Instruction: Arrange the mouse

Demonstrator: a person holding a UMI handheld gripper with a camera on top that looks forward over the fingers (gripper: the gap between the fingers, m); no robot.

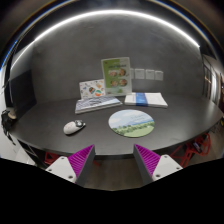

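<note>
Your tool (114,160) is spread wide, its two fingers well apart with the purple pads (82,157) facing each other across an empty gap. It holds nothing and touches nothing; the fingers hang just short of the near edge of the dark surface (50,118).

The mouse (74,126), pale and small, sits on the surface ahead of your left finger, apart from it. Just beside the mouse, toward the right, lies a round mouse mat (131,123) printed with a green landscape; the two look close, but you cannot tell whether they touch. Beyond them a leaflet (116,75) stands upright near the wall, with flat papers (96,98) to its left and a blue-and-white booklet (147,99) to its right. Nothing lies between your fingers and the mouse.
</note>
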